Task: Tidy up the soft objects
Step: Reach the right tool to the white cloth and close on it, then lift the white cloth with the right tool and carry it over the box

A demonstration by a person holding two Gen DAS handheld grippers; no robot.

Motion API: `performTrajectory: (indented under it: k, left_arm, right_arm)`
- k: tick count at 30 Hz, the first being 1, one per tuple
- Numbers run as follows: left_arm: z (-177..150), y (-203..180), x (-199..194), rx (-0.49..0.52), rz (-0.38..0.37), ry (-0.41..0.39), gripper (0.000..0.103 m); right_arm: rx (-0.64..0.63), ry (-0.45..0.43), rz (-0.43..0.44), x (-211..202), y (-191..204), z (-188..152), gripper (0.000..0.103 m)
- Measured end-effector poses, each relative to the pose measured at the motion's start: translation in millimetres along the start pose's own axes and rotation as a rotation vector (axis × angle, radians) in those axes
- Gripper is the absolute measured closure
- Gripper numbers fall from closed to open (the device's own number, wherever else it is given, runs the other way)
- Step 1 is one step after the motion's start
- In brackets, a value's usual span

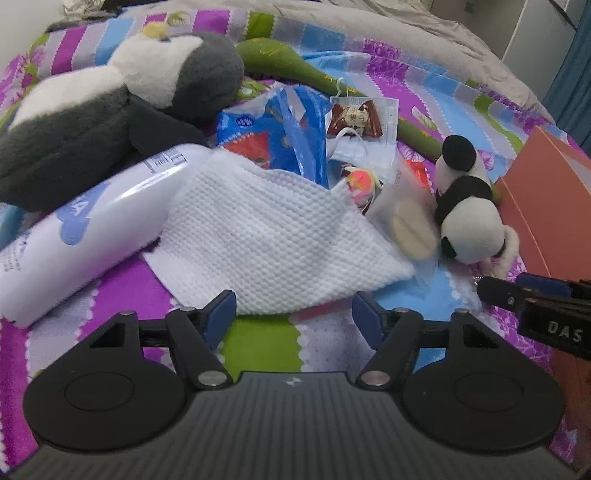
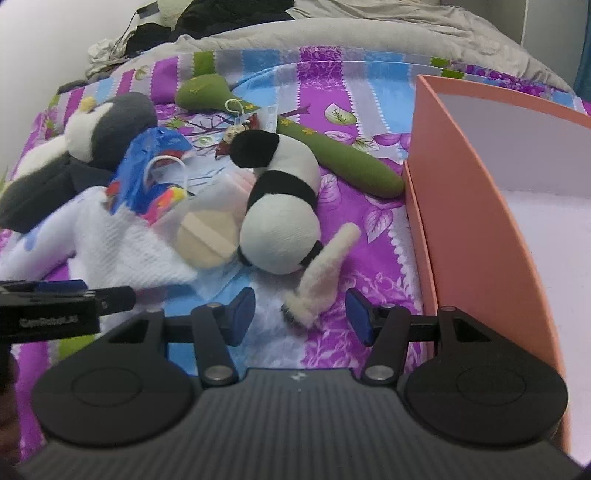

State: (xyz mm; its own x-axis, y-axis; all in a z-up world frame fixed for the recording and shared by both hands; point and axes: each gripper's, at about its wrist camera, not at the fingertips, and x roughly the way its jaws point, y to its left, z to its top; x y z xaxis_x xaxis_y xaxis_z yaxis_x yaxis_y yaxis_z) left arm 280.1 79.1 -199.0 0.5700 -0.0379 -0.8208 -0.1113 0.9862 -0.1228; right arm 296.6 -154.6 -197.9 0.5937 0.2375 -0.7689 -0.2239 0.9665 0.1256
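We are holding both tools low over a bed spread with a striped blanket (image 2: 373, 88) in purple, blue, green and grey, printed with leaves. A grey duvet (image 2: 369, 33) is lying bunched beyond it, with dark clothes heaped further back against a pale wall.

Our left gripper (image 1: 293, 314) is standing released, jaws spread and holding nothing. Just ahead of its fingertips a white waffle-textured cloth (image 1: 269, 236) is lying flat, with a white tissue pack (image 1: 92, 218) to its left and a grey-and-white plush (image 1: 110, 107) beyond that.

Our right gripper (image 2: 301, 314) is also standing released, a cream fuzzy strip (image 2: 325, 273) lying between its fingers. The panda plush (image 2: 280, 206) is resting just ahead, beside a green stuffed club (image 2: 332, 155). An open orange box (image 2: 476, 206) is standing close on the right.
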Motion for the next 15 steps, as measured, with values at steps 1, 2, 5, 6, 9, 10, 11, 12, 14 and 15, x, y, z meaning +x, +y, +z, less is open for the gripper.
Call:
performTrajectory:
  k: [1, 2, 5, 6, 9, 10, 11, 12, 14, 15]
  left_arm:
    - [0, 0, 2, -0.007, -0.004, -0.001, 0.030]
    - [0, 1, 3, -0.013, -0.004, -0.002, 0.031]
    - [-1, 1, 8, -0.025, 0.002, -0.001, 0.047]
    - [-1, 2, 8, -0.029, 0.009, -0.001, 0.054]
    - [-1, 6, 6, -0.054, 0.002, -0.006, 0.078]
    - [-1, 8, 5, -0.065, -0.002, -0.007, 0.084]
    - [-1, 9, 4, -0.075, -0.002, -0.006, 0.091]
    - [-2, 11, 3, -0.081, -0.004, -0.008, 0.092]
    - [-2, 12, -3, -0.090, -0.014, -0.019, 0.094]
    - [-2, 13, -7, -0.092, -0.018, -0.026, 0.095]
  right_arm:
    - [-0.003, 0.001, 0.001, 3, -1, 0, 0.047]
    - [-0.001, 0.004, 0.000, 7, -2, 0, 0.047]
    - [0.001, 0.020, -0.010, 15, -3, 1, 0.057]
    - [0.000, 0.027, -0.013, 17, -3, 1, 0.066]
    - [0.005, 0.039, -0.013, 17, -4, 1, 0.076]
    - [-0.001, 0.038, -0.012, 16, -4, 1, 0.077]
    - [-0.007, 0.038, -0.015, 14, -3, 0, 0.078]
    - [-0.012, 0.036, -0.017, 12, -2, 0, 0.079]
    - [-0.018, 0.037, -0.016, 7, -1, -1, 0.079]
    - [-0.018, 0.038, -0.016, 4, -1, -2, 0.079]
